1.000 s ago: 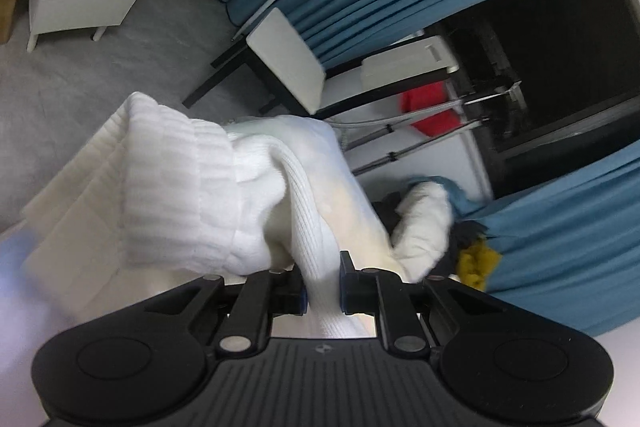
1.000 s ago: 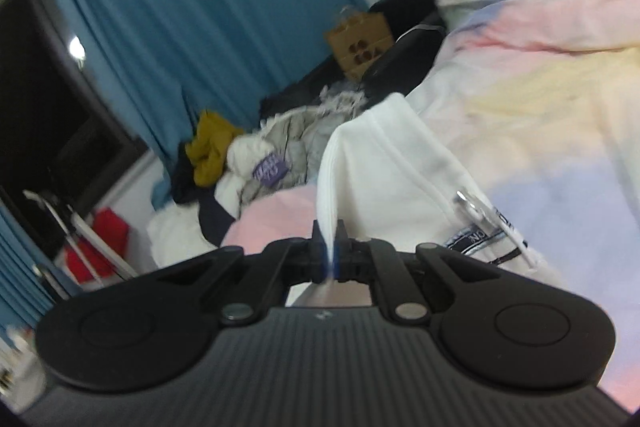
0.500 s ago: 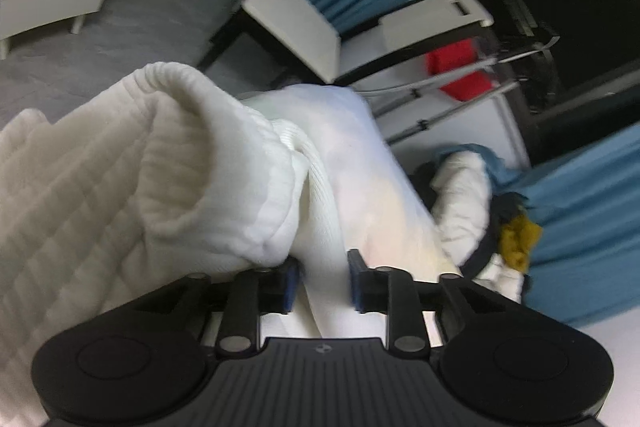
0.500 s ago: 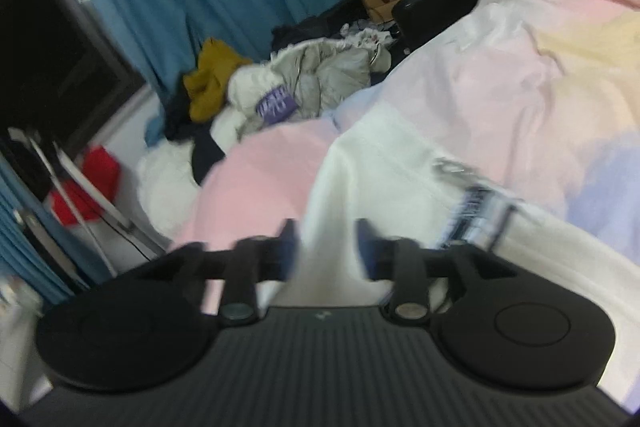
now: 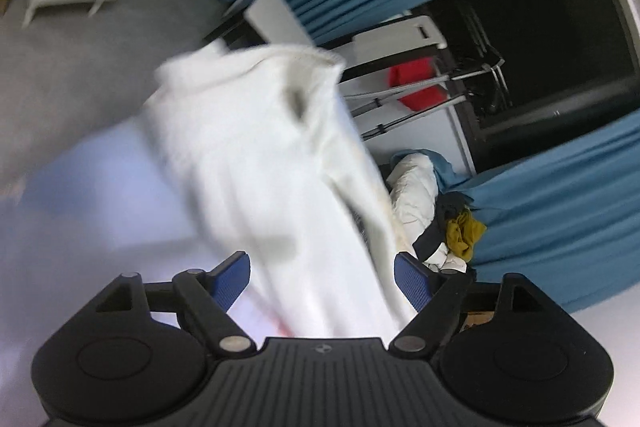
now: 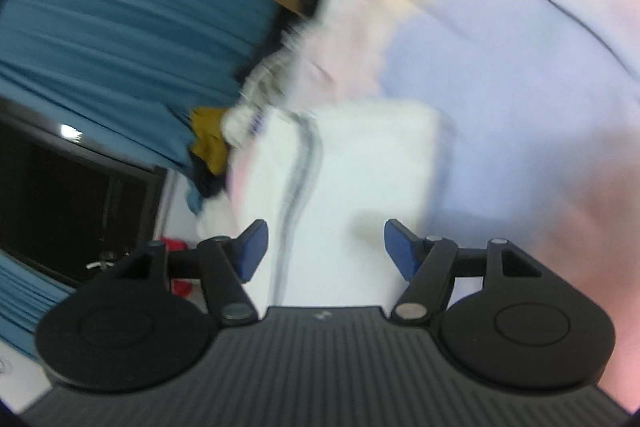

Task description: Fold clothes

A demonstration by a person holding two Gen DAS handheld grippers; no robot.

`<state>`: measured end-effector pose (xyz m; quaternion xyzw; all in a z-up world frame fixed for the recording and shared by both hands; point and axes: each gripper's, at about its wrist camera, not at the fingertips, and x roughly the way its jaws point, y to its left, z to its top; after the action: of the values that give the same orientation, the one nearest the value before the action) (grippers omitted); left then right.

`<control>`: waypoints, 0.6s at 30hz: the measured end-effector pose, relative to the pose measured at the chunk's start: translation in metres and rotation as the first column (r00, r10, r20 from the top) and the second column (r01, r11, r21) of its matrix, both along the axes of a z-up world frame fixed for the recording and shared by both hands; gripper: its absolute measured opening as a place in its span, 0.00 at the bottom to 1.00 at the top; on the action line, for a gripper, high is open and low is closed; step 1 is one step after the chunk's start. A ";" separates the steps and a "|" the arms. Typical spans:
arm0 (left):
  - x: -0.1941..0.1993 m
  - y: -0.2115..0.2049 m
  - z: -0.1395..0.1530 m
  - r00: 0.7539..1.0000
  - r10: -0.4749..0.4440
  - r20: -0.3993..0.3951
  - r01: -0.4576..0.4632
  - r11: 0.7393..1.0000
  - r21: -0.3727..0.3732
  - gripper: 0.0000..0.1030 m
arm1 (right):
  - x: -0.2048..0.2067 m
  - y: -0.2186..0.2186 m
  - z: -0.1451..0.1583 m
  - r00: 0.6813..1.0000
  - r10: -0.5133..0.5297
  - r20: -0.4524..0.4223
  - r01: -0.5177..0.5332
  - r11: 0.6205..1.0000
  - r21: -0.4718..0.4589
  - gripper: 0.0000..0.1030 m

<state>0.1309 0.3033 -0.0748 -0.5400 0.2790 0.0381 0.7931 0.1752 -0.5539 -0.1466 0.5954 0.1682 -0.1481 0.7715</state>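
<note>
white garment (image 6: 360,163) lies on the pastel bedspread (image 6: 500,67)

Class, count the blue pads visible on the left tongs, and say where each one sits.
2: one pad left of the white garment, the other right of it, neither pressing it.

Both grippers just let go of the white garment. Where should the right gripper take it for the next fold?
Probably the far right corner of the white garment, coming in from the bare bedsheet side. That edge lies flat and straight, clear of the drawstrings. The right gripper is opening, its pads clear of the cloth.
</note>
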 end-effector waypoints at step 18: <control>0.094 -0.020 -0.085 0.999 0.029 0.031 -0.030 1.000 0.010 0.59 | 0.083 0.012 -0.055 0.976 0.195 0.099 -0.180 0.973 -0.143 0.50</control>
<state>0.2246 0.2838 -0.1599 -0.5403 0.2585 0.0429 0.7996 0.2581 -0.5421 -0.2014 0.5313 0.1699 -0.0516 0.8283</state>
